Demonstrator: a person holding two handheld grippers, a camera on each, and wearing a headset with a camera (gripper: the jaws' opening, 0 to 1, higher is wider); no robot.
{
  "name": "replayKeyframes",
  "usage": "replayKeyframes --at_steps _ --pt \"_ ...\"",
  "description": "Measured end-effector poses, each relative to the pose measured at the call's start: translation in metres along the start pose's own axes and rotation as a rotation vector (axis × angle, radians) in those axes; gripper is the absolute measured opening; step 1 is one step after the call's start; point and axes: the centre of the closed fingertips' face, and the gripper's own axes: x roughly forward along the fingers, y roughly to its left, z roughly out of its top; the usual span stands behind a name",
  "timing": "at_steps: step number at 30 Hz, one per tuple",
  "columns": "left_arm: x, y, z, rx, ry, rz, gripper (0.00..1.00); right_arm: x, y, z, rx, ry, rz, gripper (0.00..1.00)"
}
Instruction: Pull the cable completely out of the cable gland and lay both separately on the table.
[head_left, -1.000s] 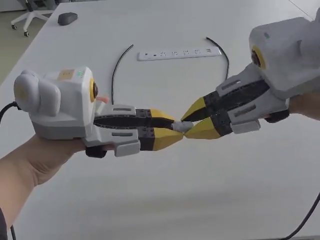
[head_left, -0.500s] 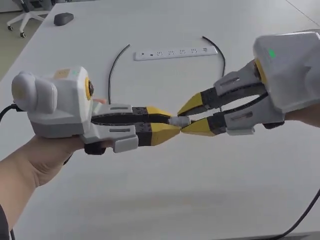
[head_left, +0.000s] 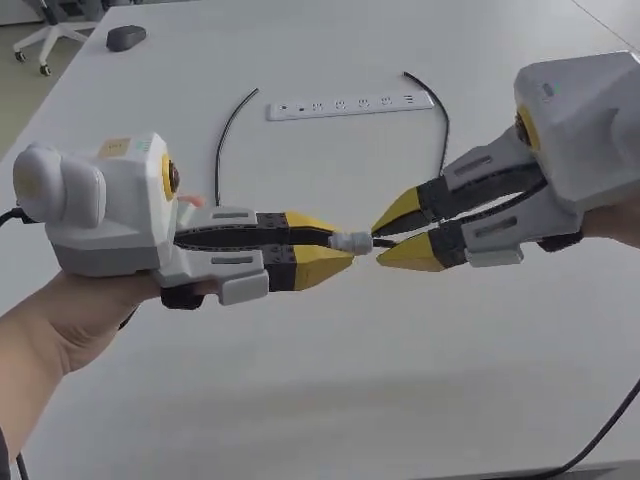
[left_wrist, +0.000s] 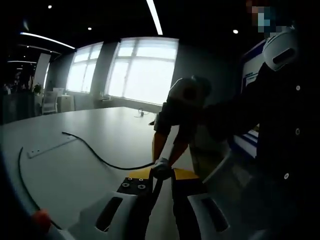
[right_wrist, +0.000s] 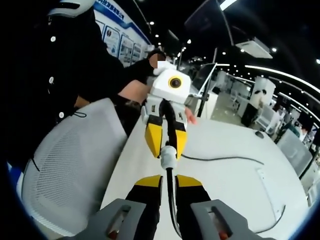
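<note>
A small grey-white cable gland is pinched in the yellow tips of my left gripper, which is shut on it above the table. A thin black cable comes out of the gland and runs between the jaws of my right gripper, which is shut on it just to the gland's right. In the right gripper view the gland sits just beyond my own tips, with the cable between them. In the left gripper view the gland stands at my tips, and the cable curves away over the table.
A white power strip lies at the back of the white table, with black cable loops at either end. A mouse and an office chair are at far left. A mesh chair stands beside the table.
My right gripper has drawn back to the right, baring a short stretch of black cable between the gland and its tips. Its jaws spread briefly, then narrowed. The left gripper shifted slightly left.
</note>
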Motion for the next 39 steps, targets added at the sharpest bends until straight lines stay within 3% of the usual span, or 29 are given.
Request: replayKeyframes --at_steps 7,14,27,29,39 --pt "0.002 0.000 -0.001 0.001 0.006 0.000 0.14 -0.001 -0.002 -0.006 0.007 0.016 -0.012 0.00" --pt "0.003 0.002 -0.001 0.015 0.000 0.020 0.14 -0.007 -0.008 -0.012 0.081 0.017 -0.097 0.00" --pt "0.007 0.001 -0.004 0.018 0.007 0.020 0.14 -0.027 0.000 -0.028 0.252 0.032 -0.233 0.00" --pt "0.008 0.001 -0.006 0.022 0.013 0.024 0.14 -0.031 0.003 -0.035 0.297 0.047 -0.274 0.00" --pt "0.006 0.000 -0.014 0.002 0.024 0.033 0.15 -0.056 0.012 -0.069 0.407 0.090 -0.378 0.00"
